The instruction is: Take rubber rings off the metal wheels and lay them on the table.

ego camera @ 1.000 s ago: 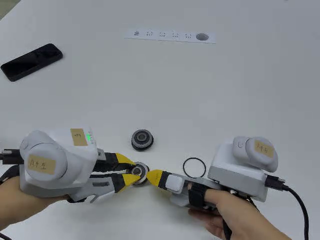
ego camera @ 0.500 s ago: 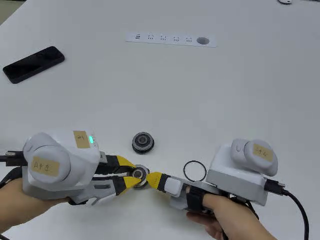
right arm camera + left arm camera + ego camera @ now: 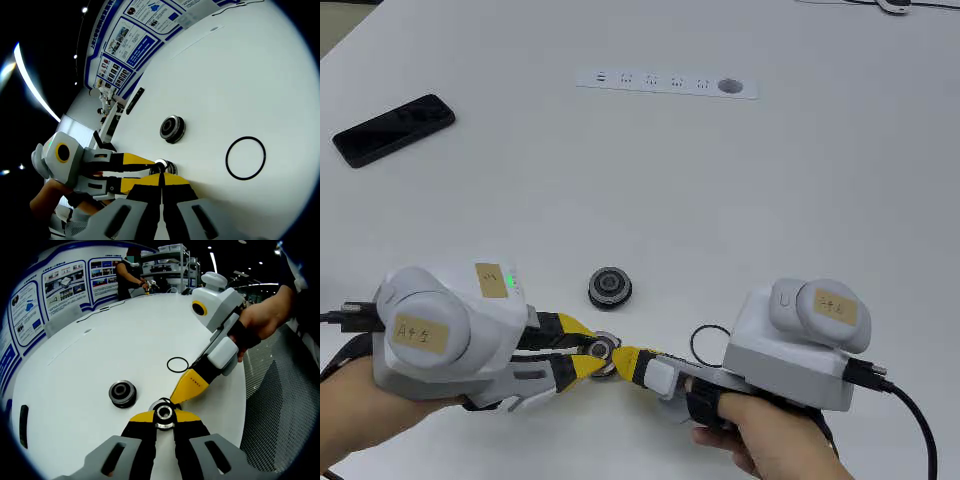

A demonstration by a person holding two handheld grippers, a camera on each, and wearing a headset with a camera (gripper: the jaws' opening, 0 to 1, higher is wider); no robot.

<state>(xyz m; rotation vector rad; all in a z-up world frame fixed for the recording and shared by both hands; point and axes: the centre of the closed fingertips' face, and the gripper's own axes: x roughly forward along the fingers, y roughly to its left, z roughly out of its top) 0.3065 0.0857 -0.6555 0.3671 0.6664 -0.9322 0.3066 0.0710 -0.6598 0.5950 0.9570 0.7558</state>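
Note:
My left gripper [image 3: 588, 356] [image 3: 164, 416] is shut on a small metal wheel [image 3: 603, 348] [image 3: 164, 413] [image 3: 161, 165], held just above the table. From the right, my right gripper [image 3: 625, 361] [image 3: 161, 178] meets that wheel's rim, its yellow jaws shut on the thin black rubber ring there. A second metal wheel [image 3: 610, 285] [image 3: 123, 392] [image 3: 172, 128], with its black ring on, lies flat a little beyond the grippers. A loose rubber ring [image 3: 704, 340] [image 3: 177, 364] [image 3: 245, 157] lies on the table, partly hidden behind the right gripper in the head view.
A black phone [image 3: 394, 129] lies at the far left of the white table [image 3: 720, 200]. A white power strip [image 3: 667, 83] runs along the far side. A cable [image 3: 920, 420] trails from the right gripper.
The head camera has shifted a little. Both grippers stay joined at the held wheel, and the right gripper has edged slightly left over the loose ring.

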